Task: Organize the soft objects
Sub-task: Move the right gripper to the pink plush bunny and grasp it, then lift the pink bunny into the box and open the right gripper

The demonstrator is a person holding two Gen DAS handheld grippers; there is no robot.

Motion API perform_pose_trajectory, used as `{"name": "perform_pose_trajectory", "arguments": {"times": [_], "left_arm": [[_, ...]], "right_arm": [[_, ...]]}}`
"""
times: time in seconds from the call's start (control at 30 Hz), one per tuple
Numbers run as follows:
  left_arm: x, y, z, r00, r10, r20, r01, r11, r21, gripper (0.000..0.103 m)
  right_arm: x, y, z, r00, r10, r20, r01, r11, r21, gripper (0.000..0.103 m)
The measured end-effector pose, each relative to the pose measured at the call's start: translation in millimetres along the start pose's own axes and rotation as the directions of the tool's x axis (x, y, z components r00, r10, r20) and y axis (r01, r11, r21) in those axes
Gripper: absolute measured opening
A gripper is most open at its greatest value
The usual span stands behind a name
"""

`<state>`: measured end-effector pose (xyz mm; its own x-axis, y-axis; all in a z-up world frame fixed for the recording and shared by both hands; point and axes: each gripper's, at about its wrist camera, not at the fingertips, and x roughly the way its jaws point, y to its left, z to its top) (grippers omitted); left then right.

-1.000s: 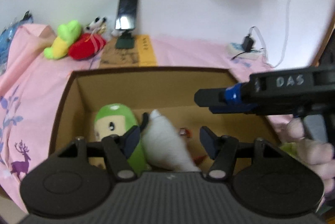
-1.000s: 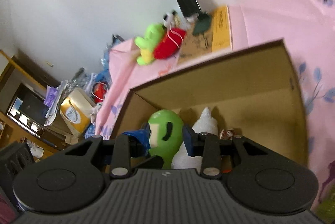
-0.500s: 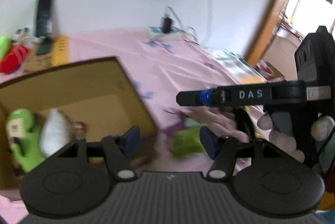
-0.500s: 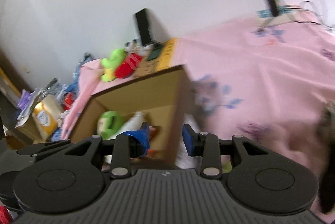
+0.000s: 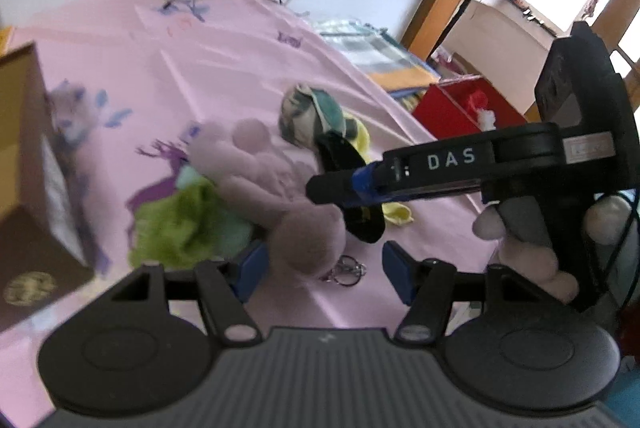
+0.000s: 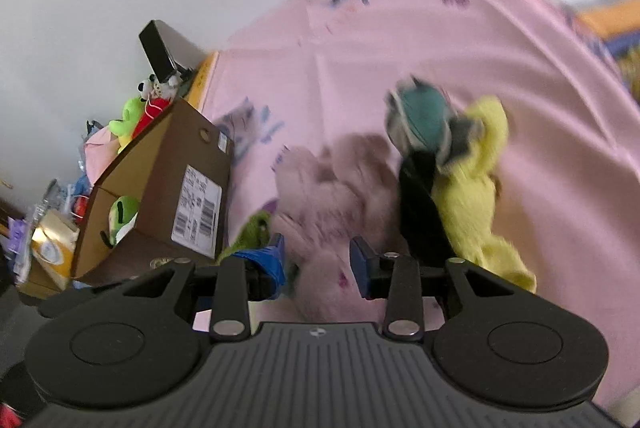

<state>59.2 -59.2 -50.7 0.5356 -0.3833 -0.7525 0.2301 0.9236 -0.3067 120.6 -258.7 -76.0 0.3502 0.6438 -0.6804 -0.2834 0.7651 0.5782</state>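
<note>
On the pink bedsheet [image 5: 248, 59] lies a heap of soft toys: a fuzzy mauve plush [image 5: 276, 179] with rounded, lumpy limbs, a crumpled green plush [image 5: 180, 224] at its side nearest the box, and beyond them a doll with a teal cap [image 6: 420, 115] and a shaggy yellow body [image 6: 472, 183]. My left gripper [image 5: 322, 272] has its fingers spread wide, the mauve plush's round end between them and brushing the left pad. My right gripper [image 6: 318, 260] is opening, the same plush between its fingers, unpinched. A metal key ring [image 5: 348, 270] shows only from the left, as does my hand [image 5: 532, 240] on the right tool. Only the right view shows the stiff cardboard box [image 6: 160, 195] with its barcode label and a green toy [image 6: 124, 216] inside.
</note>
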Motion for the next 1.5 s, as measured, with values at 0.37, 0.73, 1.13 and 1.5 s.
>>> {"name": "perform_pose_trajectory", "arguments": {"times": [0.37,0.73,1.13,1.5], "left_arm": [[50.3,-9.0,6.2,0.992,0.113,-0.064,-0.115,0.993,-0.027,0.066],[55.8,-9.0,9.0,0.99,0.129,-0.056,-0.131,0.991,-0.033,0.06],[-16.1,-22.4,1.8,0.997,0.047,0.053,-0.051,0.996,0.069,0.06],[-118.0,9.2,-7.8,0.952,0.135,0.275,-0.156,0.986,0.053,0.06]], "right_arm": [[27.9,-40.7,7.8,0.984,0.118,-0.137,-0.1,0.986,0.135,0.025],[34.3,-57.1,7.1,0.965,0.213,-0.151,-0.179,0.961,0.21,0.026],[-15.0,-23.1,-5.9,0.959,0.273,-0.082,-0.264,0.959,0.106,0.025],[-22.3,71.4,-6.4,0.931,0.364,-0.026,-0.365,0.929,-0.057,0.025]]}}
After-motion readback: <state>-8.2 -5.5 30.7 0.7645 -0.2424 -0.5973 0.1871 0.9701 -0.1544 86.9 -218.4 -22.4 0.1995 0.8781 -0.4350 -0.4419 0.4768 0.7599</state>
